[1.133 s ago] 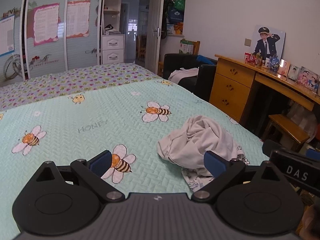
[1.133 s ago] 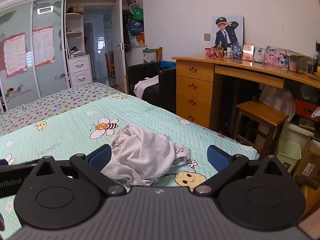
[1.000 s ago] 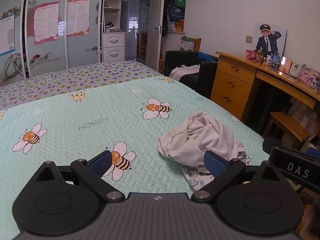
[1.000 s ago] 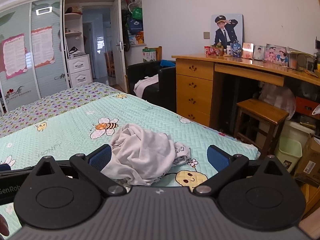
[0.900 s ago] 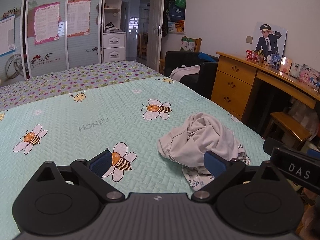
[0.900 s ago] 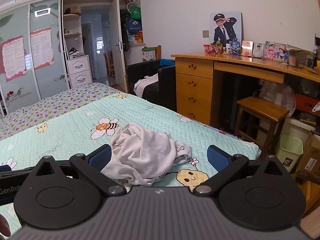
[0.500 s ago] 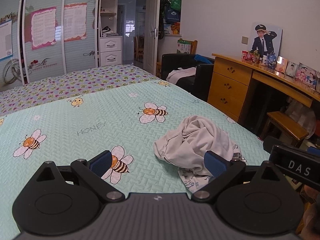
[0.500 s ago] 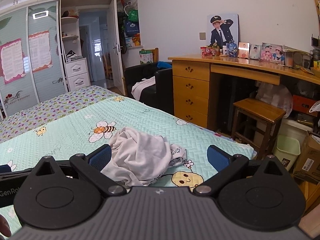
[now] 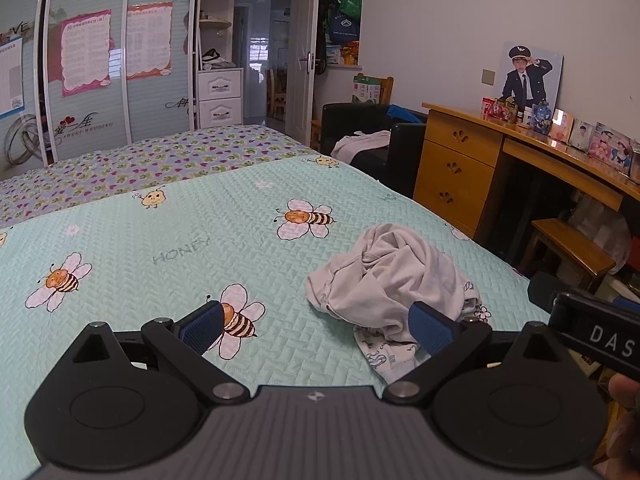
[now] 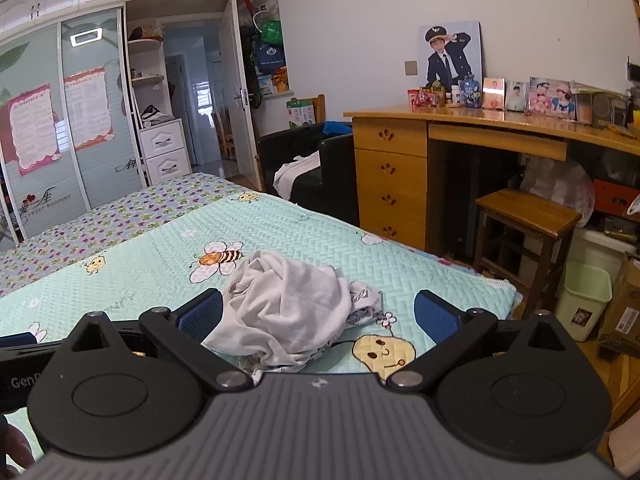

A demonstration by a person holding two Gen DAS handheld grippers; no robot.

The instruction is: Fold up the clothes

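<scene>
One crumpled pale grey garment (image 9: 394,276) heaped on the bee-print bed cover (image 9: 168,248), near the cover's desk-side edge. No clear long axis; its shape cannot be made out. A patterned piece (image 9: 386,354) shows beneath, partly hidden. My left gripper (image 9: 316,326) and right gripper (image 10: 316,316): fingers spread, holding nothing, short of the heap.

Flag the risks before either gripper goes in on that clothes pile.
1. The grey garment lies bunched over a patterned white piece; a blind pinch may lift both together.
2. The pile sits near the bed's edge, so a pull that way could drag it to the floor.
3. Left gripper and right gripper are both open and close together; they might collide.
</scene>
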